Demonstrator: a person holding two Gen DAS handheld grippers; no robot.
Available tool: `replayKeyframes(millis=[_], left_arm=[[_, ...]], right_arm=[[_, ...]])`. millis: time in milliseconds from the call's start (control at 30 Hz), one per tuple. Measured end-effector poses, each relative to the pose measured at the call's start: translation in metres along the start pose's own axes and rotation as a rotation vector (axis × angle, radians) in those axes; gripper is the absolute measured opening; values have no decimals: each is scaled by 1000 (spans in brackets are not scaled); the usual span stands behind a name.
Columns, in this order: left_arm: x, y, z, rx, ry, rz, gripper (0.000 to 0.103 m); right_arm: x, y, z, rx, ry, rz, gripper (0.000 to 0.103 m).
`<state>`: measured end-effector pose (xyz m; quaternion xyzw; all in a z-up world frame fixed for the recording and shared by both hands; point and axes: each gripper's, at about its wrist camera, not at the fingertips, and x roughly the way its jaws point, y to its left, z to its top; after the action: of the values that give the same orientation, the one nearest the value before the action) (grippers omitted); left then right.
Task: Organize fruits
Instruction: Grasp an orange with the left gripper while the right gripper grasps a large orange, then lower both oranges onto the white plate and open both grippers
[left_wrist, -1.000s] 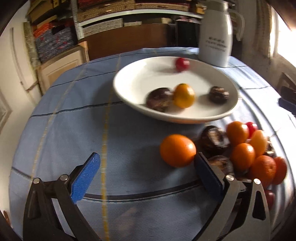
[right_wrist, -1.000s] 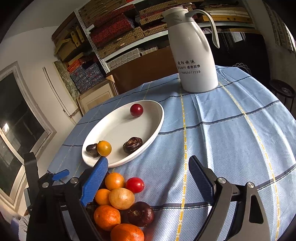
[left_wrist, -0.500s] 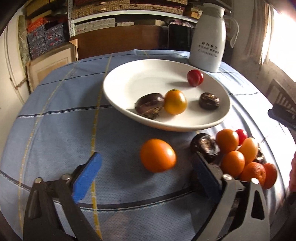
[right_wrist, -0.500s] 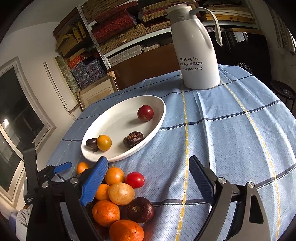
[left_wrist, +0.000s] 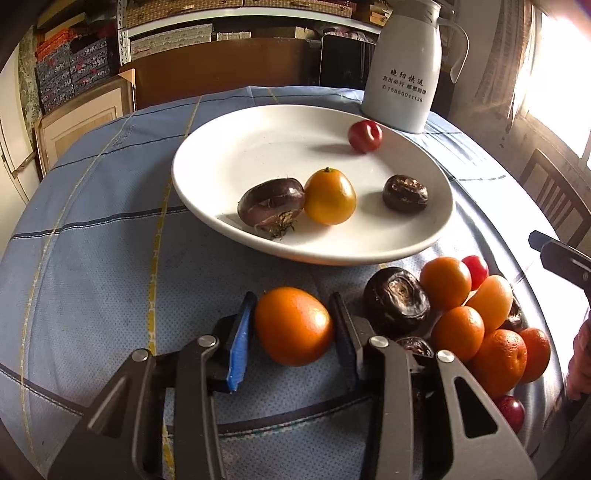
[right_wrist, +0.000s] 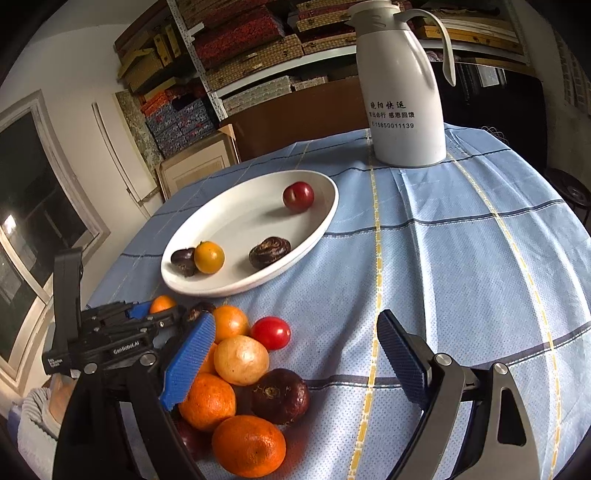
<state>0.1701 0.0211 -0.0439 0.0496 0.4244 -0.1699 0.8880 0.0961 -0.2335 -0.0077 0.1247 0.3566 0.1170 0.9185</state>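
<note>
Plate (left_wrist: 207, 192): four fruits aboard, your destination. Fruit pile (left_wrist: 476, 317): beside it. Left gripper (left_wrist: 293, 328): clenched on orange (left_wrist: 293, 326), resting on the cloth; squeeze unevenly and it may roll free. Right gripper (right_wrist: 295, 358): spread wide, holding nothing.

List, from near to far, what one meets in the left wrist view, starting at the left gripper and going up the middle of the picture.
left gripper shut on the orange → bare blue tablecloth → near rim of the white plate → yellow-orange fruit on the plate → red fruit → white jug
</note>
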Motion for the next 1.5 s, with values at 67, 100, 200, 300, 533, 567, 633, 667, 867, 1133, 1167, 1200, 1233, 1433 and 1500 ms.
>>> replayKeyframes(millis=[67,100,200,300,533,567,633,667,867,1133,1167,1200,1233,1433,1500], left_arm=[[-3,0,-3,-1,0,0,39],[-7,1,-6,-9,-2,-3,39],[-15,4,-14,-42,-8,-13,39],[-20,2,-19,-35,-11,2,39],[-17,2,-21,-35,4,11,40],[-17,1,-21,-33,5,14,40],[-16,-1,-22,-22,7,23,40],[-16,-2,-22,-18,8,27,40],[-15,-5,-19,-15,4,3,44],[-32,-1,-20,-43,-57,0,39],[-34,0,-20,-48,-63,-1,39],[-35,1,-21,-49,-65,-4,39],[-37,2,-21,-51,-67,-6,39],[-60,9,-7,-84,-135,-40,39],[-62,14,8,-92,-146,-38,39]], right_arm=[[-3,0,-4,-6,6,18,81],[-4,0,-6,-6,7,25,80],[-17,-1,-21,-5,8,56,78],[-32,3,-37,-26,13,88,77],[-35,14,-60,-70,104,108,72],[-30,12,-59,-53,129,119,58],[-16,9,-58,-16,188,160,45],[-14,10,-57,-17,191,157,45],[0,17,-55,-13,224,170,46],[-20,10,-51,6,126,196,44],[-21,9,-51,12,120,194,44],[-21,7,-50,19,116,191,44],[-20,6,-49,22,116,188,44],[-25,3,-32,23,89,195,44],[-25,5,-13,8,80,183,44]])
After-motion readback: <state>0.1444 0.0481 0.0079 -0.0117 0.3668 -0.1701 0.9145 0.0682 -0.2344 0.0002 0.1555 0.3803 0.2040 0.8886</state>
